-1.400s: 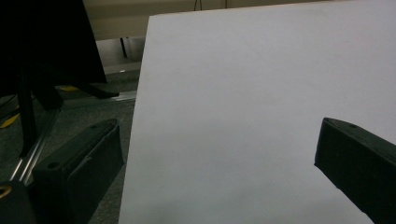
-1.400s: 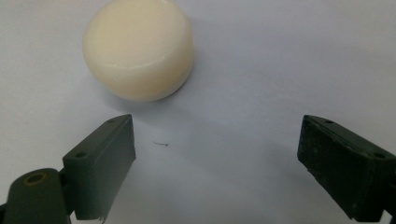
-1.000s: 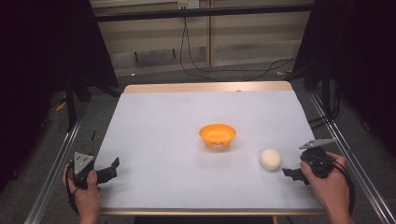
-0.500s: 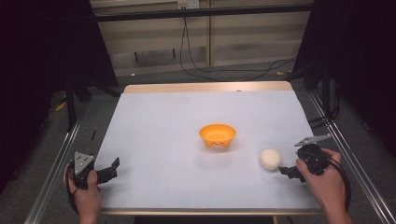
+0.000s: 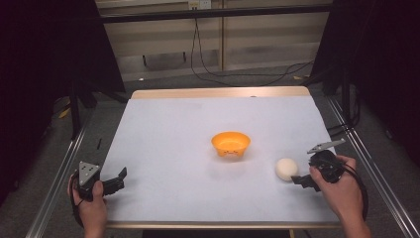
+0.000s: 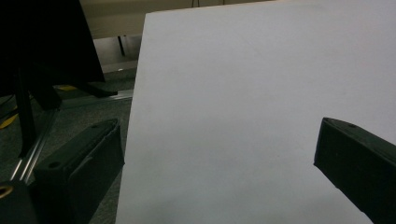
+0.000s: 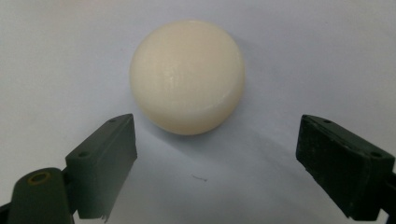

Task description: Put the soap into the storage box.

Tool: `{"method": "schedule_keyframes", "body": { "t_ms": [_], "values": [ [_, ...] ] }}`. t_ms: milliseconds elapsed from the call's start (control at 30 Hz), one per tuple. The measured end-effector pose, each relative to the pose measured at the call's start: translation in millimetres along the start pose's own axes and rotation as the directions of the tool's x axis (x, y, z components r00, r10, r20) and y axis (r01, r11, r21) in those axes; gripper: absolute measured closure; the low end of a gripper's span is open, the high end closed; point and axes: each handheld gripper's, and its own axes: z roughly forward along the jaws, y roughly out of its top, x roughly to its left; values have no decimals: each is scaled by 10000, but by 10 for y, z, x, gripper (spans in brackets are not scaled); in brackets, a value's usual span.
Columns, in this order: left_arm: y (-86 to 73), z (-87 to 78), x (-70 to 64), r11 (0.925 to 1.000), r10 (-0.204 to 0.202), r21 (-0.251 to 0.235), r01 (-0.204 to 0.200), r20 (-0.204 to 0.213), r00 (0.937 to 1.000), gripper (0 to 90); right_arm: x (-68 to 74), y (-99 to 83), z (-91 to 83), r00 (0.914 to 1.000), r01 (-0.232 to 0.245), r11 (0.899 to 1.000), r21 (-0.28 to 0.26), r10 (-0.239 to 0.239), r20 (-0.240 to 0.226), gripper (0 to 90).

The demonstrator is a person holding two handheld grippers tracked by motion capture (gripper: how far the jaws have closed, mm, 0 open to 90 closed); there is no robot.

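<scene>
Cream ball (image 7: 187,77), just ahead of the wide-open right tongs (image 7: 217,161), is likely nudged away rolling if approached off-centre; left tongs (image 6: 219,163) held open, idle.

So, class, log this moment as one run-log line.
right tool: open, ball just ahead, untouched | left tool: open, idle | bowl: mid-table

Smooth, matt cream ball (image 7: 187,77); glossy orange plastic bowl (image 5: 230,144); matt white sheet (image 5: 198,139) over a wooden tabletop (image 5: 218,92).
</scene>
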Motion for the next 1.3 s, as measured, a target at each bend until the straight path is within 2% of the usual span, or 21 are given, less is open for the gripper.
{"method": "schedule_keyframes", "body": {
  "t_ms": [267,900,967,1000,1300],
  "values": [
    [-1,1,5,10000,-18,-27,18,54,10000,15,44,86,61,9999,52,9999,123,-50,-124,156],
    [2,6,10,10000,29,67,-30,158,9999,18,103,239,207,9995,144,9989,450,-131,-291,161],
    [2,6,9,10000,28,79,-29,135,9999,18,111,253,217,9996,43,9988,495,-29,-273,161],
    [3,6,8,10000,26,88,-27,126,9999,18,105,257,225,9995,161,9988,468,-147,-297,161],
    [3,10,12,9999,8,110,-10,204,9998,18,112,303,303,9997,-1,9983,585,16,-257,162]
  ]
}}
